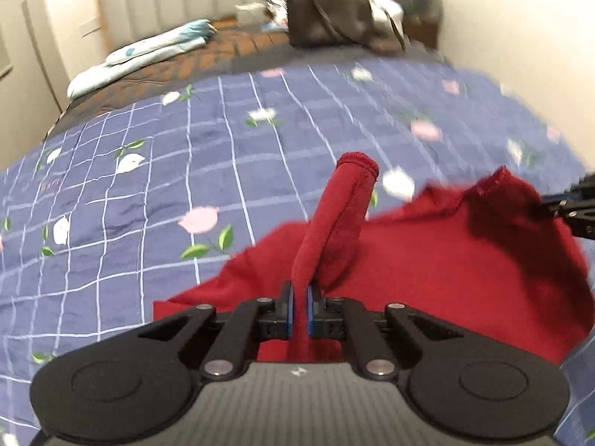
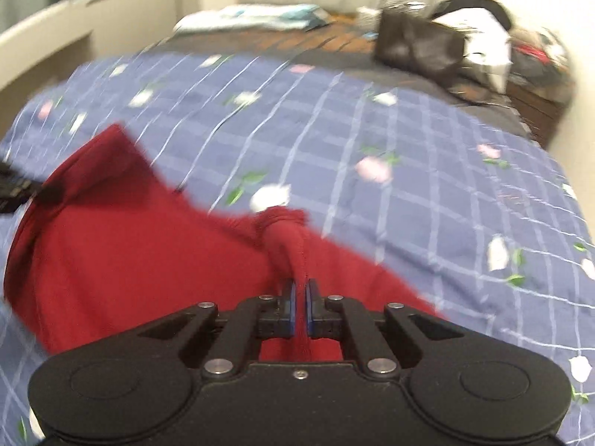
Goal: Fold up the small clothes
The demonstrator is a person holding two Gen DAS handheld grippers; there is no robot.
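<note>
Now, left tongs [image 1: 300, 310]: clamped together on a fold of the red garment, blue pads pressing the cloth from both sides, at lower centre of the left wrist view.
Right tongs [image 2: 300, 310]: likewise closed on a bunched edge of the same cloth, at lower centre of the right wrist view; in the left wrist view their black tips enter at the right edge [image 1: 569, 208], touching a hemmed corner.
Red garment [image 1: 427, 271]: spread across the lower middle and right of the frame, partly lifted off the bed; a tube-like sleeve or leg with a stitched hem stands up from the left tongs toward mid-frame. In the right wrist view it fills the lower left [image 2: 130, 256].
Bed cover [image 1: 130, 204]: blue with a pale grid and white and pink flower prints, under the garment.
Black bag [image 1: 331, 24]: at top centre, far end of the bed, blurred, with white items beside it.
Folded pale bedding [image 1: 148, 52]: upper left, near the padded headboard.
Writing: a small light mark on the left tongs' body, too small to read; faint pink marks on the cover, unreadable.
</note>
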